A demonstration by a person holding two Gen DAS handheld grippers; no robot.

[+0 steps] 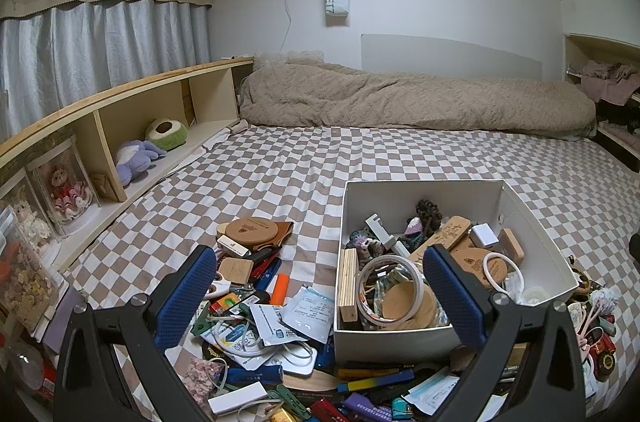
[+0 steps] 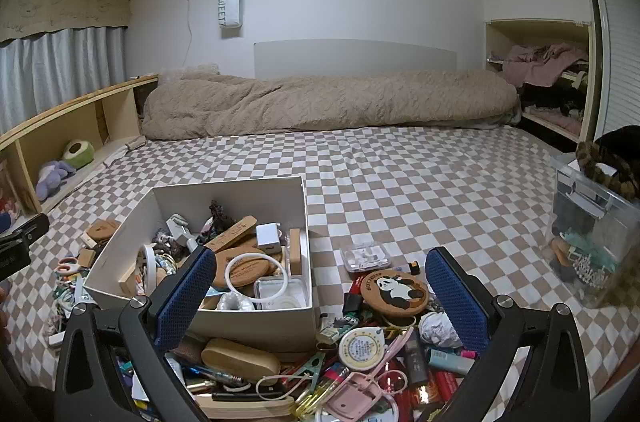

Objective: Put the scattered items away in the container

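Note:
A white box [image 1: 532, 222] [image 2: 236, 188] stands on the checked bed, partly filled with wooden discs, a tape roll [image 1: 390, 288], a white charger [image 2: 269, 237] and crochet pieces. Small items lie scattered around it: sachets [image 1: 310, 312], an orange lighter [image 1: 279, 289], a panda coaster [image 2: 394, 292], a wooden case [image 2: 240, 360], pens and clips. My left gripper [image 1: 320, 294] hangs open above the box's near left corner and the pile left of it. My right gripper [image 2: 320, 292] stands open over the box's right wall and the panda coaster. Neither holds anything.
A rolled beige quilt [image 1: 416, 98] lies along the far side of the bed. A low shelf [image 1: 132, 126] with plush toys runs along the left. A clear plastic bin [image 2: 596, 234] stands at the right. Checked sheet [image 2: 420, 174] stretches beyond the box.

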